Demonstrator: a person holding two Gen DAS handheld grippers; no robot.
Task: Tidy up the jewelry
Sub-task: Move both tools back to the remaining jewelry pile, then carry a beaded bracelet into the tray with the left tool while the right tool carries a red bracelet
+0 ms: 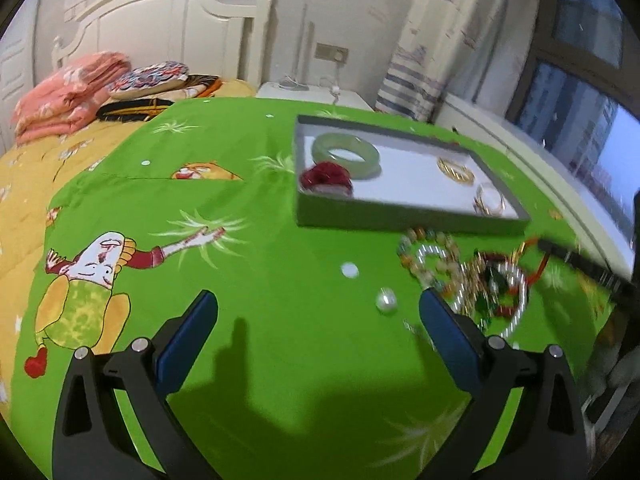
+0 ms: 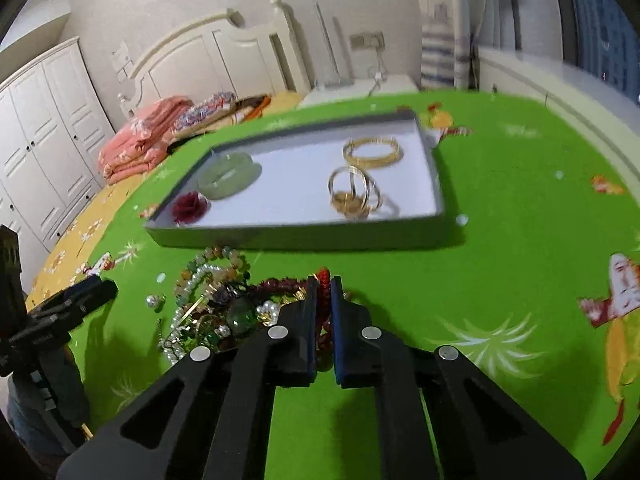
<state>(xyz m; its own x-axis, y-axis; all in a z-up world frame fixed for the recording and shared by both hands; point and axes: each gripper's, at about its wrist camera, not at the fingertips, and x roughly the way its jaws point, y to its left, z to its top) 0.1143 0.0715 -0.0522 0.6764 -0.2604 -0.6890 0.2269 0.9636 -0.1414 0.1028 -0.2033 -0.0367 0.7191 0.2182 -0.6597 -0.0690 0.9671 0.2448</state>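
Two claws work over the green bedspread [image 1: 280, 240]. Left claw [image 1: 318, 306] gapes wide with nothing between its fingers, a loose pearl [image 1: 386, 300] at its one o'clock. Right claw [image 2: 324, 280] is pinched narrow on a red bead strand [image 2: 323, 276] from the jewelry heap [image 2: 212, 300]. At twelve o'clock, the grey tray [image 2: 304, 236] holds bangles and a red flower.

1. We see the tray [image 2: 434, 184] on the bedspread [image 2: 500, 208], with the jewelry pile [image 2: 208, 300] before it.
2. In the tray, a bangle [image 2: 228, 176] lies left, bracelets [image 2: 372, 150] right.
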